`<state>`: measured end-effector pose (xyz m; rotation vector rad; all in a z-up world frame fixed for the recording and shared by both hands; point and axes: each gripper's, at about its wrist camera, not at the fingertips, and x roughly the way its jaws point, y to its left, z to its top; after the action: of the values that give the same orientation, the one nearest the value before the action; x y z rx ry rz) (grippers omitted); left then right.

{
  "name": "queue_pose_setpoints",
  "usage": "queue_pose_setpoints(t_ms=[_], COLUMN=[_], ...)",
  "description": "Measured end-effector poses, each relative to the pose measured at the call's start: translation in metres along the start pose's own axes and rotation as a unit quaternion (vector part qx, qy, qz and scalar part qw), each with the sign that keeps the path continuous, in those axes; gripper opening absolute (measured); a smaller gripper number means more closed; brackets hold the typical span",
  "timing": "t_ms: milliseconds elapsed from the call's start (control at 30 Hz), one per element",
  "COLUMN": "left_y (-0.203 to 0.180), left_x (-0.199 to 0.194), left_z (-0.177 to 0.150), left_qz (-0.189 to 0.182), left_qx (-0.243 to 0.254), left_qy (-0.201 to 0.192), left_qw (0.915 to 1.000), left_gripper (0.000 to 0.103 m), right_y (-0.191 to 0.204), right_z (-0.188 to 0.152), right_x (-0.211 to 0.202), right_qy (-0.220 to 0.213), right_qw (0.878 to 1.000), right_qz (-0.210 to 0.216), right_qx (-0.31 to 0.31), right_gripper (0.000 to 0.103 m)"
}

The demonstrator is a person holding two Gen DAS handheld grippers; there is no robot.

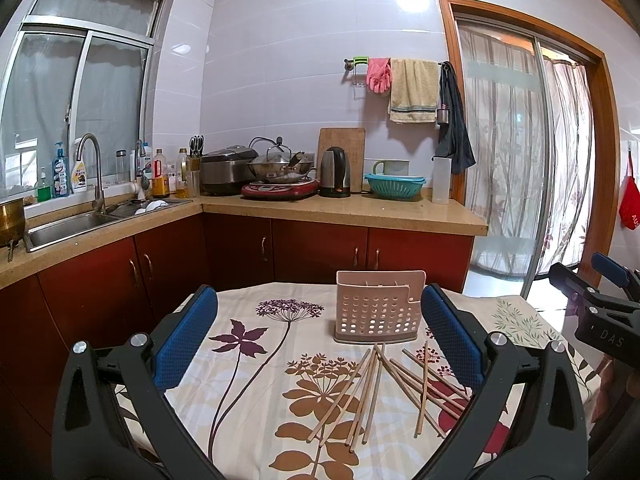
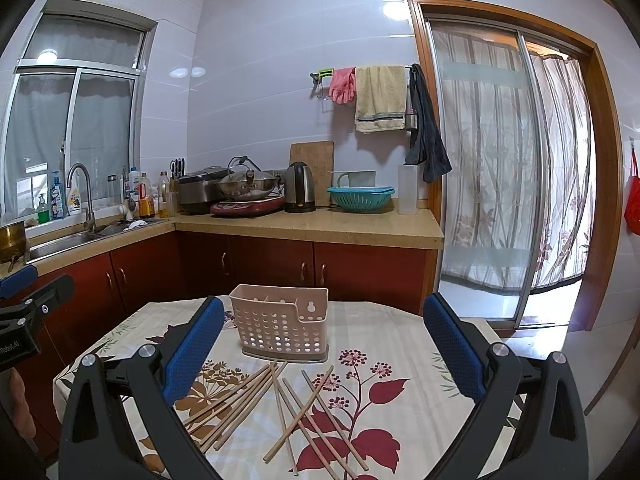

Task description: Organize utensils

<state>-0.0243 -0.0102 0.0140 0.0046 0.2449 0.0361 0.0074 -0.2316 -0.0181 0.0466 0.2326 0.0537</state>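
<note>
Left wrist view: my left gripper (image 1: 320, 344) is held above the table (image 1: 248, 360), jaws spread wide and nothing between the blue pads (image 1: 186, 344). The pink perforated utensil holder (image 1: 378, 306) stands upright on the floral tablecloth, toward the far edge of the table, nearer the right-hand pad than the left. The wooden chopsticks (image 1: 384, 392) lie loose on the cloth just in front of the holder, fanned and crossing one another; the rightmost ones run up beside the right-hand pad. My right gripper (image 1: 600, 300) shows at the right edge of this view, off to the side of the pile.

Right wrist view: my right gripper (image 2: 324, 348) is likewise over the table (image 2: 400, 328), jaws fully apart and carrying nothing. The utensil holder (image 2: 282, 322) stands between the pads (image 2: 456, 348), closer to the left one. The chopsticks (image 2: 280, 412) lie scattered in front of it, none inside the jaws. My left gripper (image 2: 24, 312) appears at the left edge.
</note>
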Motion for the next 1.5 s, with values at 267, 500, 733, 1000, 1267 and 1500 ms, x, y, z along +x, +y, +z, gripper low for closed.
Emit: queue_pose_setpoints(t_ms=[267,500,733,1000,1267,1500], left_y=[0.000,0.000,0.001,0.005,0.023,0.032], left_x=[0.000,0.001,0.000,0.009,0.065,0.115], left_z=[-0.001,-0.001,-0.002,-0.008,-0.060,-0.122], left_qz=[0.000,0.000,0.000,0.002,0.012,0.010], left_qx=[0.000,-0.001,-0.001,0.005,0.017,0.035], left_qy=[0.000,-0.001,-0.001,0.009,0.087,0.165], left_qw=[1.0000,1.0000,1.0000,0.9999,0.9960,0.9856], left_gripper=[0.099,0.099,0.099,0.099,0.099,0.092], right_y=[0.000,0.001,0.004,0.007,-0.010,-0.023], right_z=[0.000,-0.001,0.002,0.002,-0.038,-0.092], right_x=[0.000,0.000,-0.001,0.003,0.042,0.084], right_qy=[0.000,-0.001,0.000,0.009,0.069,0.138], right_qw=[1.000,1.000,1.000,1.000,0.997,0.990], right_qz=[0.000,0.000,0.001,0.007,0.024,0.025], right_qx=[0.000,0.000,-0.001,-0.002,0.004,0.010], right_gripper=[0.098,0.097,0.097,0.097,0.097,0.097])
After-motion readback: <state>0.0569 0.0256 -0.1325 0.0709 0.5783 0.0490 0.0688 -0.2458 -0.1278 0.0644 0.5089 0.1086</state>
